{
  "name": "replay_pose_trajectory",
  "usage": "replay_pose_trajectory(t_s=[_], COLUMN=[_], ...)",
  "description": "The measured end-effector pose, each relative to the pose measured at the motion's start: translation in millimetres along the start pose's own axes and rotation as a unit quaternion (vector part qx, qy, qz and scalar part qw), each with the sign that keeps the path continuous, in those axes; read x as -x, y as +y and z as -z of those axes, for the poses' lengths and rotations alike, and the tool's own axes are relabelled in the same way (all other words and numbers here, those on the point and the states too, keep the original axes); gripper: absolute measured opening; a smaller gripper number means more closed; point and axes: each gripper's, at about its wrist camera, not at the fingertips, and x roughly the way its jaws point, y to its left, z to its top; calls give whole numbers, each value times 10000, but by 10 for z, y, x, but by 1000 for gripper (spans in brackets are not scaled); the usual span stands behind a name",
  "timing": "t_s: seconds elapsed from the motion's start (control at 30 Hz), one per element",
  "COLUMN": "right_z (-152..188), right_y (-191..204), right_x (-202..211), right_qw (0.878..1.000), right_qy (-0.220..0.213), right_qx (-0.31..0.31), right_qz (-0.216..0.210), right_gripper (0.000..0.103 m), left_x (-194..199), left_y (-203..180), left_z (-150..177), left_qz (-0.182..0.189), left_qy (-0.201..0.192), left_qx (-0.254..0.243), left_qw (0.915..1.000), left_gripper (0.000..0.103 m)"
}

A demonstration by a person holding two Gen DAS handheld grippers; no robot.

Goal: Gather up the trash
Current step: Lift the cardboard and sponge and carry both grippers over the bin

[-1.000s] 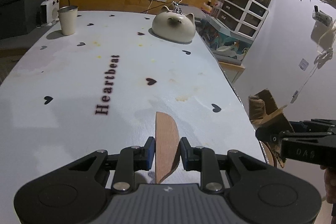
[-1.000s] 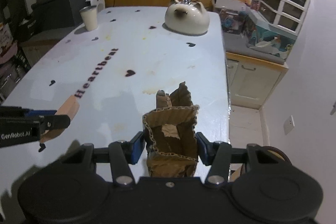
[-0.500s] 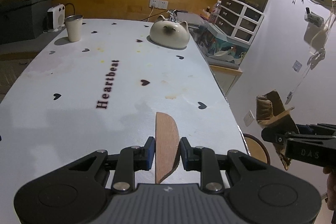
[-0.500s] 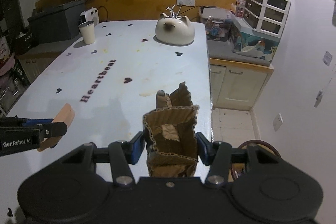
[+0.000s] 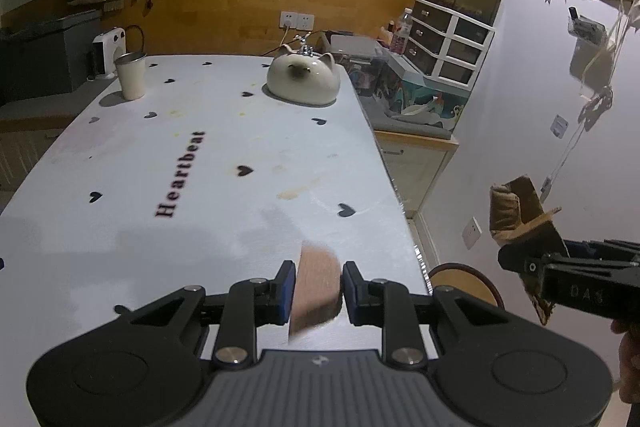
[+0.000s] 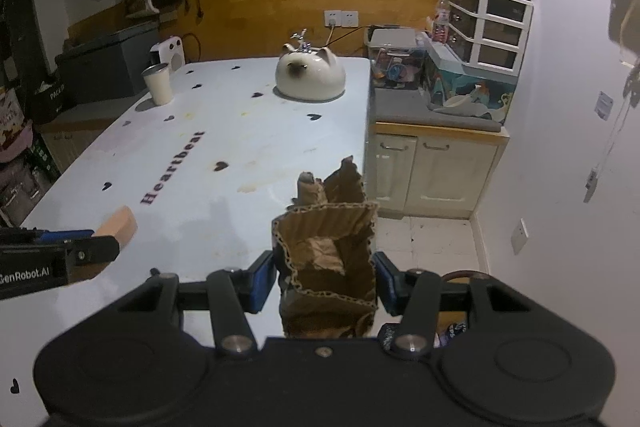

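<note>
My left gripper (image 5: 316, 291) is shut on a thin flat brown scrap (image 5: 317, 287), held edge-on above the near part of the white table (image 5: 200, 155). Seen from the right wrist, that scrap (image 6: 116, 223) sticks out of the left gripper (image 6: 94, 249) at the left edge. My right gripper (image 6: 326, 283) is shut on a crumpled piece of corrugated cardboard (image 6: 328, 247), held near the table's right edge. In the left wrist view the cardboard (image 5: 520, 219) hangs off to the right, beyond the table, in the right gripper (image 5: 532, 267).
A cream cup (image 5: 130, 77) stands at the table's far left and a cat-shaped ceramic dome (image 5: 302, 79) at the far right. A round bin rim (image 5: 468, 279) shows on the floor past the right edge. A low cabinet (image 6: 432, 167) and drawer unit (image 6: 492, 27) line the right wall.
Both grippers have pulled back and risen with their pieces, so more of the table and floor shows. The cardboard now hangs beyond the table's right edge, over the floor.
</note>
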Motion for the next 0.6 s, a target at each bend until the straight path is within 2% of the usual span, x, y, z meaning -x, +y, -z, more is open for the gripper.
replay_pose_trajectory(t_s=[0.17, 0.27, 0.4, 0.5, 0.6], right_z=[-48, -75, -93, -120, -144], right_y=[-396, -640, -946, -1131, -1270], right_x=[-3, -39, -119, -182, -251], right_qw=[10000, 9999, 9999, 9997, 9996], right_qy=[-20, -34, 17, 61, 82], right_qx=[-19, -30, -4, 40, 27], right_qz=[-52, -90, -147, -219, -254], right_gripper=[53, 53, 53, 53, 53], left_x=[-122, -226, -424, -549, -689], left_y=[-392, -594, -716, -698, -624], left_z=[-92, -115, -60, 52, 207], left_qz=[0, -47, -268, -356, -459], left_qy=[-27, -7, 200, 456, 761], left_qx=[-88, -120, -23, 70, 382], left_qw=[10000, 9999, 9994, 9983, 9953], left_gripper=[22, 14, 14, 15, 28])
